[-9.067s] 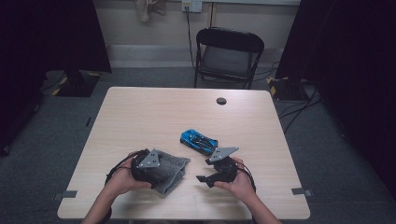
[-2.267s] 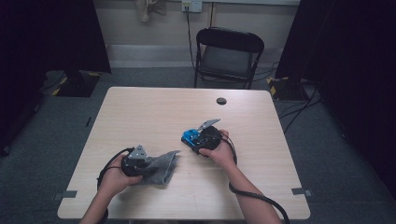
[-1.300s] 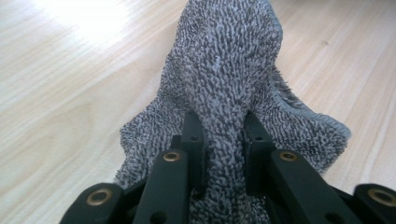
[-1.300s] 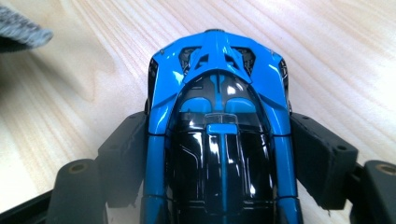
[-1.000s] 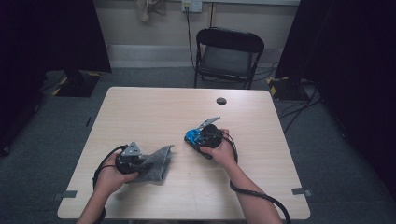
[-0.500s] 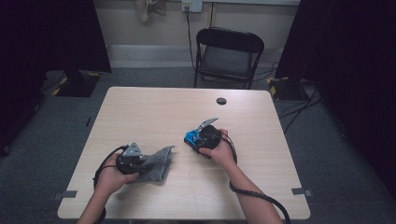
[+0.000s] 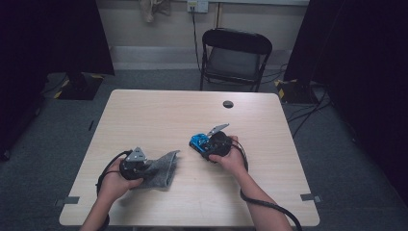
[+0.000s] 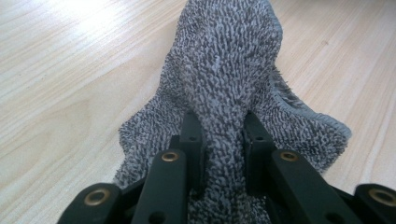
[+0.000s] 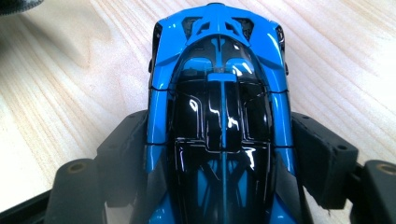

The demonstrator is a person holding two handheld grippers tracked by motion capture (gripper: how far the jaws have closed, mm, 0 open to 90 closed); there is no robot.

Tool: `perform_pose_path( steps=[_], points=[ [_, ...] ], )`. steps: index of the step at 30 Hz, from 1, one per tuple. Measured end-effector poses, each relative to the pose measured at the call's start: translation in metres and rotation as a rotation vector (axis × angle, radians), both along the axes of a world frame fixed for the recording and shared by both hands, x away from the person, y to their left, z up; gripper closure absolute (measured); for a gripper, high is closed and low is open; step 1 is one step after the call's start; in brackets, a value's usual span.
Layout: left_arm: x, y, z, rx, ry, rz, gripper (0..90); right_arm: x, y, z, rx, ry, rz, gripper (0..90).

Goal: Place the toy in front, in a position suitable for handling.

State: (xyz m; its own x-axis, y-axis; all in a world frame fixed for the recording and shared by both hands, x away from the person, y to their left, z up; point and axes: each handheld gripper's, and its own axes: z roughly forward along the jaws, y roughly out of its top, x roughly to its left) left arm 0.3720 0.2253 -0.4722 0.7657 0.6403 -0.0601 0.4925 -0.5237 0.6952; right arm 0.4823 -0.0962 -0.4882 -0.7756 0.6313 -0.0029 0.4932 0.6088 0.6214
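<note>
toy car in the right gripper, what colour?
Bright blue body with a glossy black roof and canopy: toy car. Clearest in the right gripper view.

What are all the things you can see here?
Toy car: one, blue and black, on the table, between the right gripper's fingers.
Cloth: one, grey and fuzzy, near the table's front left, pinched in the left gripper.
Round disc: one, black, near the table's far edge.
Table: one, light wood.
Folding chair: one, black, behind the table.
Left gripper: one, black, shut on the cloth.
Right gripper: one, black, astride the car.
Hands: two, at the table's near edge.
</note>
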Motion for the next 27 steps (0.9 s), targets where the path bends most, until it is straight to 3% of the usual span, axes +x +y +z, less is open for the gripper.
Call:
perform_pose_path(
  steps=[3, 5, 9, 16, 23, 27],
  points=[
    [0.0, 0.0, 0.002, -0.01, 0.005, 0.004, 75.1, -0.003, 0.002, 0.001, -0.017, -0.02, 0.0, 27.0],
    [0.0, 0.001, 0.003, -0.016, 0.002, 0.007, 75.2, -0.002, 0.0, 0.006, 0.02, -0.006, -0.008, 28.4],
    [0.001, 0.003, 0.003, -0.016, -0.001, 0.013, 75.2, -0.003, 0.001, 0.011, -0.044, -0.005, 0.025, 28.5],
    [0.001, 0.006, 0.005, -0.033, -0.01, 0.021, 75.3, -0.007, -0.002, 0.014, -0.012, 0.002, 0.019, 28.5],
    [0.001, 0.01, 0.007, -0.037, -0.01, 0.032, 75.3, -0.026, 0.005, 0.027, 0.011, -0.012, 0.07, 28.5],
    [0.001, 0.01, 0.008, -0.05, -0.006, 0.042, 75.3, -0.043, 0.011, 0.024, 0.002, 0.002, 0.109, 28.5]
  ],
)
